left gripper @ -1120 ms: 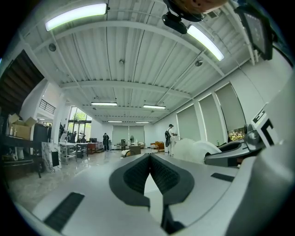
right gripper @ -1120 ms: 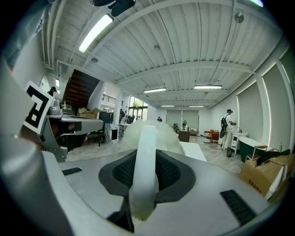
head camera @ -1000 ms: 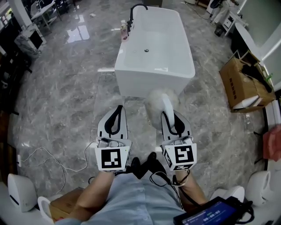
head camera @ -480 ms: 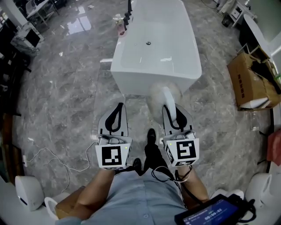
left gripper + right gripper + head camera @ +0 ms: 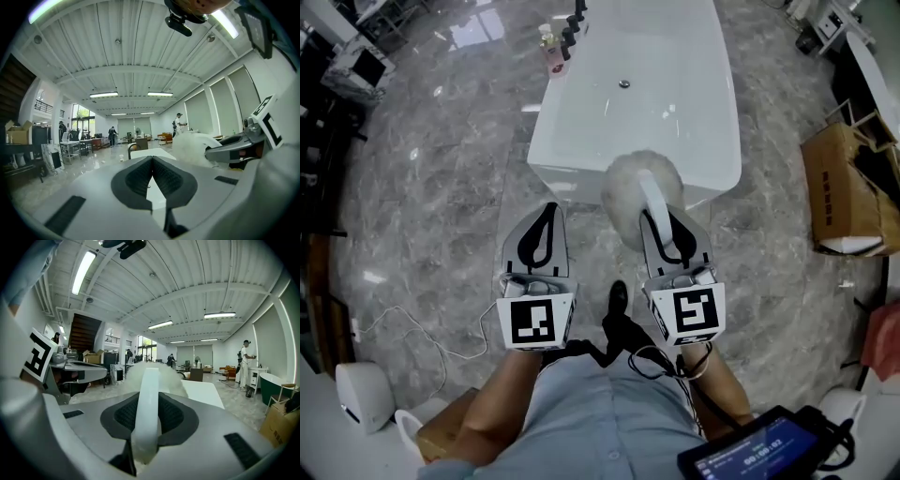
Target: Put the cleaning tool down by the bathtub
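Observation:
The cleaning tool is a fluffy white duster head [image 5: 639,192] on a flat white handle [image 5: 147,404]. My right gripper [image 5: 667,239] is shut on that handle, with the fluffy head sticking out forward over the near end of the white bathtub [image 5: 675,103]. In the right gripper view the handle runs straight up between the dark pads [image 5: 172,416]. My left gripper [image 5: 539,246] is level with the right one, to its left, jaws shut with nothing in them. The left gripper view shows its pads [image 5: 138,176] meeting at the tip, with the bathtub [image 5: 150,152] ahead.
A black faucet [image 5: 574,21] and small bottles [image 5: 551,47] stand at the tub's far left corner. An open cardboard box [image 5: 848,192] sits on the marble floor at the right. A white cable [image 5: 422,337] trails at the lower left. People stand far back in the hall.
The bathtub has come closer in the head view as the person walked toward it. Both grippers kept their pose; the duster head now overlaps the tub's near end.

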{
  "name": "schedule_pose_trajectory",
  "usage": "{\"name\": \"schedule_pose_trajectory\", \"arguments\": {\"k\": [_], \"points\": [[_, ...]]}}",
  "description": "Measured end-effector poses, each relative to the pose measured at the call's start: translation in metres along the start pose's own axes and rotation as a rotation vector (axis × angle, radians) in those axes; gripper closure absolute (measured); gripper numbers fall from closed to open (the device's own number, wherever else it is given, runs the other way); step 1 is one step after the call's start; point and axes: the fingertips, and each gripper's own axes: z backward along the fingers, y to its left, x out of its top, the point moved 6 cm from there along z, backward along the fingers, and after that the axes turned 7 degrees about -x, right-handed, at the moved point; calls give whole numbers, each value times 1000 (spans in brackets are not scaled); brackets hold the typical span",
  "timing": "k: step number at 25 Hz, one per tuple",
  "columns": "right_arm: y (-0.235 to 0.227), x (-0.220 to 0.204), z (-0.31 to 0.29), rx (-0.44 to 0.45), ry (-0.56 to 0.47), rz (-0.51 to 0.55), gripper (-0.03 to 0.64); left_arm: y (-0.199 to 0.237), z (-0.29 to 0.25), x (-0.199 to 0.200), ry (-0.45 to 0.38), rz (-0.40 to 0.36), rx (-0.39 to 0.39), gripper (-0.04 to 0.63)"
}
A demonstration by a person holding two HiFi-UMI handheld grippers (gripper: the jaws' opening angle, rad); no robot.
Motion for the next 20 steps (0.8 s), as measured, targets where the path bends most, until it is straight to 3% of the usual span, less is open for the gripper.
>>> {"name": "schedule_pose_trajectory", "arguments": {"k": [4,11,20], "points": [[-11,17,-26,31,-20,17,518,13,-23,17,-43,35,42,580],[-7,40,-58,107,-56,53,518,38,-31,33,-67,30,111,581],[17,39,-105,139,-28,62,517,91,-38,17,-47,38,142,581]]}}
